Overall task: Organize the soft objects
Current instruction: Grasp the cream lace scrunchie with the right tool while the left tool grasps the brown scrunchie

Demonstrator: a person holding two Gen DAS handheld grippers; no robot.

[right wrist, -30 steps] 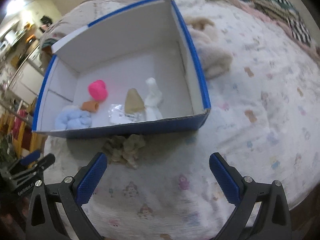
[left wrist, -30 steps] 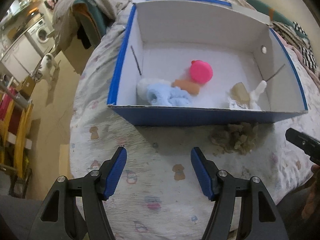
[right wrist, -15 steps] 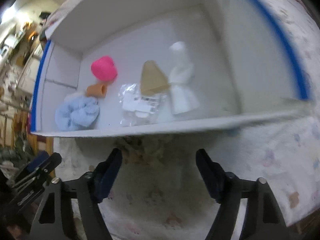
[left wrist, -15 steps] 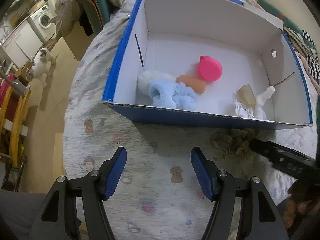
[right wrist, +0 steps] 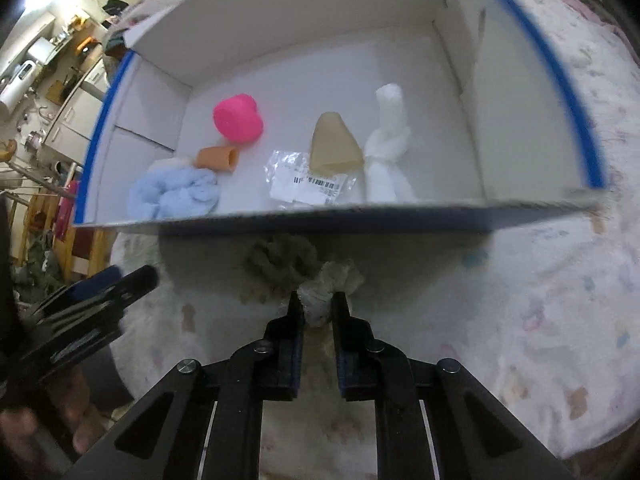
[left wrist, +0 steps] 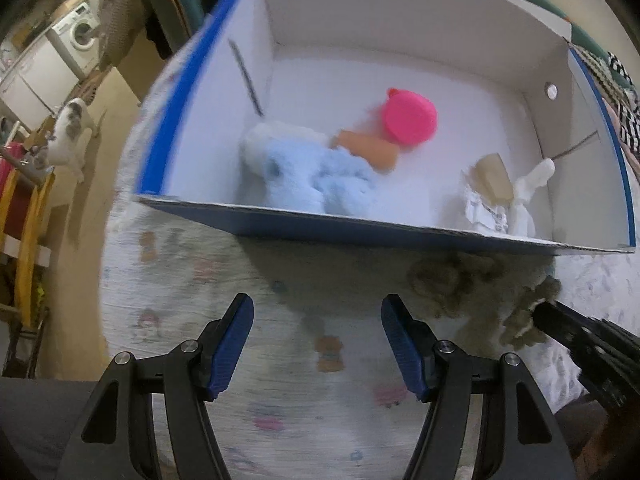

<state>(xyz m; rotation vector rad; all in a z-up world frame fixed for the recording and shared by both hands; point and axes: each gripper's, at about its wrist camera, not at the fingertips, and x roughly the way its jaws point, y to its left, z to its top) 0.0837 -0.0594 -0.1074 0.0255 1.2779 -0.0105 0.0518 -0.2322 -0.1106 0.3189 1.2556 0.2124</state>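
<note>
A fuzzy tan-brown cloth lies on the patterned bedspread just in front of the blue-edged white box. My right gripper is shut on the near end of that cloth, which bunches up between its pads. In the left wrist view the same cloth sits at lower right with the right gripper biting its edge. My left gripper hangs open over bare bedspread, nothing between its fingers. Inside the box lie a light blue fluffy cloth, a pink cup, an orange tube, a beige cone and a white cloth.
A plastic bag with a barcode label lies in the box near the front wall. The box's front wall stands between the grippers and its contents. Left of the bed are a floor drop, a washing machine and a rack.
My right gripper moved in toward the box and down onto the tan cloth, and its jaws went from wide open to shut on it. The left gripper sank slightly, still open.
</note>
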